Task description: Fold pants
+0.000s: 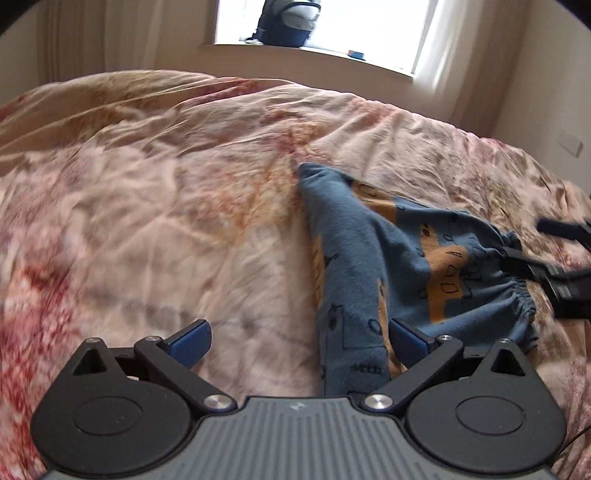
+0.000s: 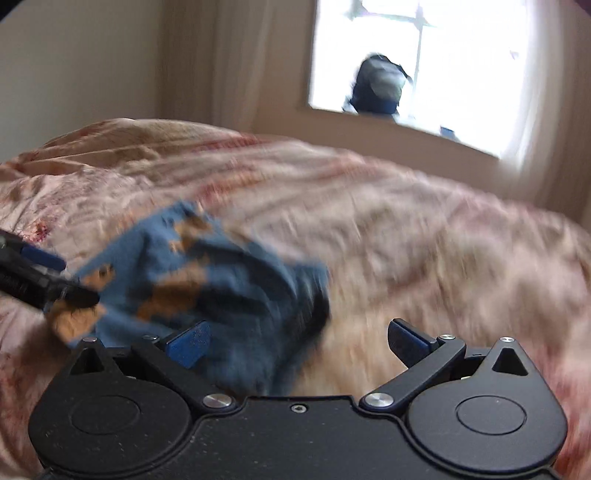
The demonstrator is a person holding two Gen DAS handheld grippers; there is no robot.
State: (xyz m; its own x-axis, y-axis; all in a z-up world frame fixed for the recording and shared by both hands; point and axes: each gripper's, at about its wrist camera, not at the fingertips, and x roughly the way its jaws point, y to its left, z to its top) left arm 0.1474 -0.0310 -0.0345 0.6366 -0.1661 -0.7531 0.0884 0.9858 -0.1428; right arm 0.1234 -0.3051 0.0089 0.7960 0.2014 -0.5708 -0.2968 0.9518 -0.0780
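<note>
Both grippers' fingers (image 1: 192,341) (image 2: 410,341) spread wide, empty, over blue pants (image 1: 369,258) on bedspread (image 1: 147,203).

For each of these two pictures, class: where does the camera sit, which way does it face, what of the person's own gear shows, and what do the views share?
Left wrist view: sits on the left gripper, faces across the bed toward the window; its open fingers show, and the right gripper at the pants' waistband.
Right wrist view: sits on the right gripper, blurred, faces the same way; its open fingers show, with the left gripper at the left edge.
Shared: blue pants, bed, window, backpack on the sill.
</note>
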